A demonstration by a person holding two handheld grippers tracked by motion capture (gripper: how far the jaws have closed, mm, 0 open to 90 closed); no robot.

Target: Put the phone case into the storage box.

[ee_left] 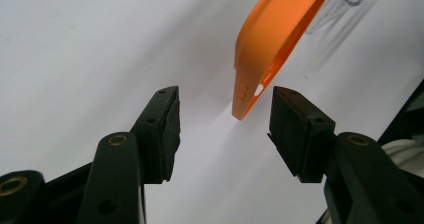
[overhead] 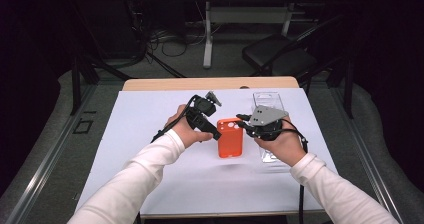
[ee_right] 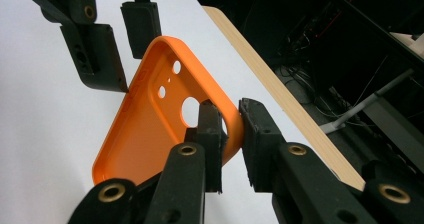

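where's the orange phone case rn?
High view: orange phone case mid-table, held at its edge by the right tongs, left tongs open beside it, clear tray just behind.

Clear plastic case [overhead: 268,104] on white table cover [overhead: 150,114]; folding chair [overhead: 280,54] beyond.

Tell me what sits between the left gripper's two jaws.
In the left gripper view, the left gripper stands open, with a corner of the orange phone case between its jaws, touching neither pad. Beneath it is bare white table.

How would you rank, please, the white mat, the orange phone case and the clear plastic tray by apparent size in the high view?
1. White mat, by far the largest.
2. Clear plastic tray, though the right gripper and hand cover much of it.
3. Orange phone case, smallest.
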